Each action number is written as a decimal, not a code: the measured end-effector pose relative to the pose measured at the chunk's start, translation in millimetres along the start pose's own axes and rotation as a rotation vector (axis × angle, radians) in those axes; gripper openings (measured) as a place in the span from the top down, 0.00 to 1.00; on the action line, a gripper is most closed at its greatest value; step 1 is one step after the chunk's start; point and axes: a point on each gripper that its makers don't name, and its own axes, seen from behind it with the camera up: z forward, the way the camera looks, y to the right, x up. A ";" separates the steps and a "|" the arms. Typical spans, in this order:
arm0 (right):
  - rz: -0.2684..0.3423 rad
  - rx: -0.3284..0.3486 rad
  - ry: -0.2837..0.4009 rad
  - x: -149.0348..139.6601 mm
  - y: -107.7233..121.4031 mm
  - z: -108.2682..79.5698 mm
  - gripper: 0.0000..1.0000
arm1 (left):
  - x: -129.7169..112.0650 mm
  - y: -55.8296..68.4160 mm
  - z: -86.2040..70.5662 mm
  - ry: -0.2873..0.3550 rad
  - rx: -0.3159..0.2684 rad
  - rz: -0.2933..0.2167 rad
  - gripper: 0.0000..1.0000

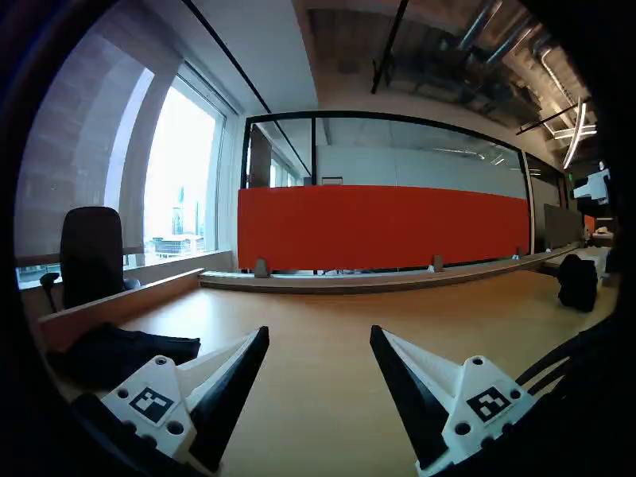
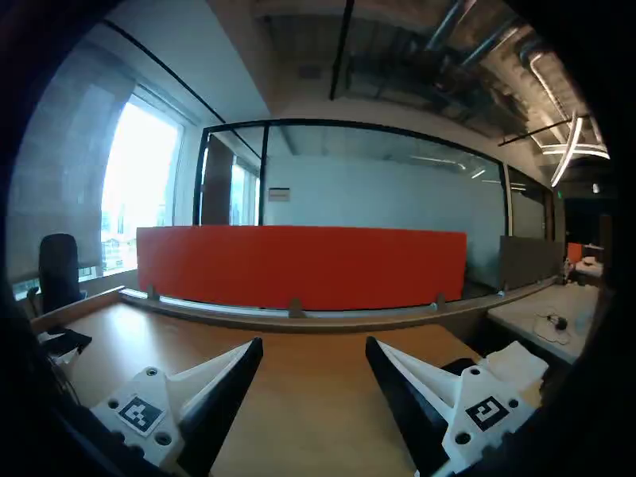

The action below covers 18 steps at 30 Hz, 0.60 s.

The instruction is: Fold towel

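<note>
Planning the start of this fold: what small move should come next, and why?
Probably turn the left hand-held gripper left toward the dark cloth on the desk: it stands open over bare wood, holding nothing, and the cloth lies off to its side.

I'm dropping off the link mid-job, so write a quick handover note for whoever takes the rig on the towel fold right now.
Left gripper: open, empty, over the wooden desk.
Right gripper: open, empty.
A dark cloth, probably the towel, lies bunched on the desk beside the left gripper's left finger, untouched.
Done: no fold visible.
Left: grasp it, spread it flat, fold it.
</note>
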 end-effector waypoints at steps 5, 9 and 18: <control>-0.014 -0.008 0.000 -7.1 7.4 2.6 0.00 | -1.1 0.2 0.2 0.000 0.000 0.001 0.06; -0.040 -0.007 0.019 -9.2 12.9 3.6 0.00 | -1.2 0.4 0.3 0.000 0.000 0.001 0.06; -0.081 0.012 0.056 -22.3 16.0 6.8 0.00 | -1.2 0.9 1.0 0.000 0.000 0.001 0.06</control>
